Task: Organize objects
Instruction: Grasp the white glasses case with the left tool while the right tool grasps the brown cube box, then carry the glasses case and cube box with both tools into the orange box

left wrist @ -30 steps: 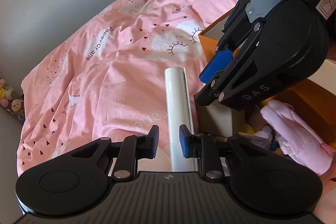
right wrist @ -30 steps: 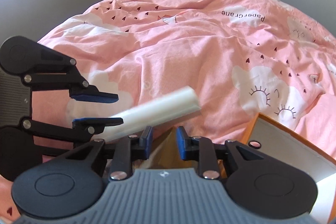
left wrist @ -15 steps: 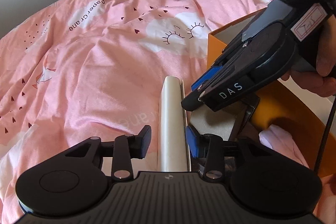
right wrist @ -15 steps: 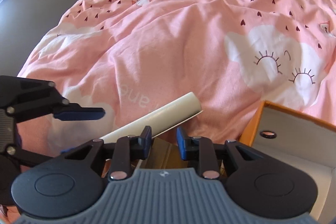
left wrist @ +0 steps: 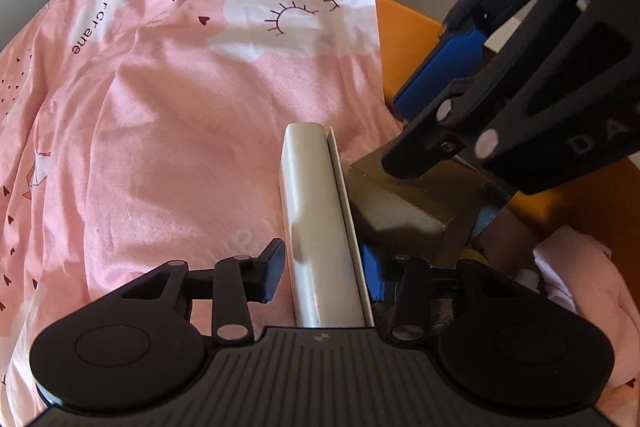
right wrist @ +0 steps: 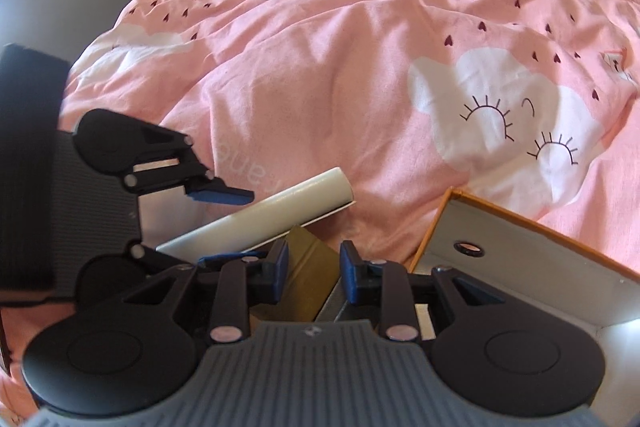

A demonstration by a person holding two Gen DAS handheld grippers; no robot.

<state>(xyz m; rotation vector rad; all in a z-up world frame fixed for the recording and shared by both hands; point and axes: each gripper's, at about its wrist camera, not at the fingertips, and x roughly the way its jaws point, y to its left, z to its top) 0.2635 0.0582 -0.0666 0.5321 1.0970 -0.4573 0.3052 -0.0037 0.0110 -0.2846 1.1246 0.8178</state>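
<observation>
A long white box lies tilted between the fingers of my left gripper. Its far end rests on the pink bedspread and its side leans on a gold box. The left jaws are opening. In the right wrist view a gap shows between the upper pad of the left gripper and the white box. My right gripper points down at the gold box, whose ridge shows between its fingers. Its jaws are opening slightly. In the left wrist view the right gripper has its lower fingertip at the gold box's top.
An orange storage box with white inner walls stands on the bed at the right. The gold box sits at its near corner. A pink cloth and small items lie inside. Wrinkled bedspread stretches to the left and beyond.
The left jaws have spread apart from the white box they gripped. Both grippers have tipped downward and come closer to the bed. The right gripper now sits low over the gold box.
</observation>
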